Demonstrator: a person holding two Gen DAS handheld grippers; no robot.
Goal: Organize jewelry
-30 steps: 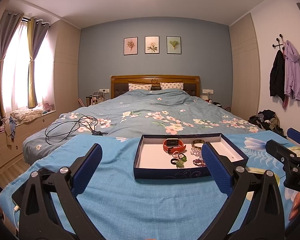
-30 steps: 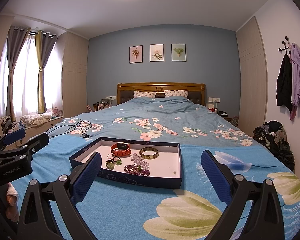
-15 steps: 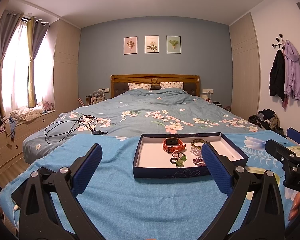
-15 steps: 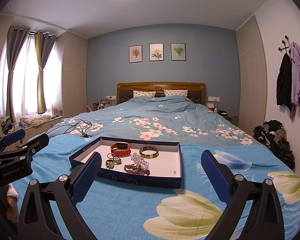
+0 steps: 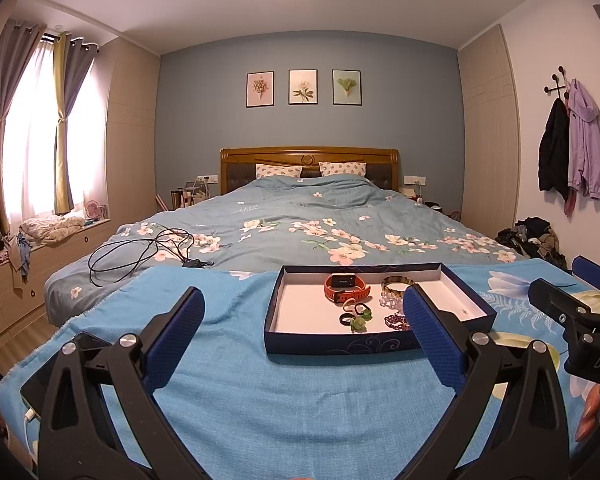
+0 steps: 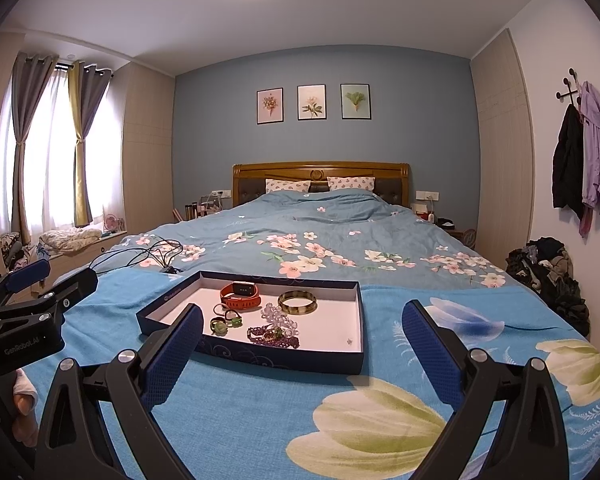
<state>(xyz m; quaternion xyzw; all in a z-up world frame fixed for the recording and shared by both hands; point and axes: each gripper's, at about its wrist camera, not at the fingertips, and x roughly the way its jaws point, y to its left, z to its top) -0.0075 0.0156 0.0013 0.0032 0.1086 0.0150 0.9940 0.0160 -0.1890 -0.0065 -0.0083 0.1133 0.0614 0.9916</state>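
A shallow navy box (image 5: 340, 345) (image 6: 260, 354) with a white floor lies on the blue blanket. Inside lie an orange watch (image 5: 346, 287) (image 6: 240, 296), a gold bangle (image 5: 397, 282) (image 6: 297, 303), a clear bead bracelet (image 6: 278, 316), a purple bead bracelet (image 6: 274, 336) and green rings (image 5: 358, 322) (image 6: 220, 326). My left gripper (image 5: 302, 336) is open, just short of the box's near wall. My right gripper (image 6: 300, 354) is open too, short of the box's near right corner. Both hold nothing.
A black cable (image 5: 140, 250) is coiled on the flowered duvet left of the box. A phone (image 5: 60, 364) lies on the blanket at the near left. Clothes are heaped on the floor at the right (image 6: 548, 276). Part of a hand (image 6: 20, 404) shows at the lower left.
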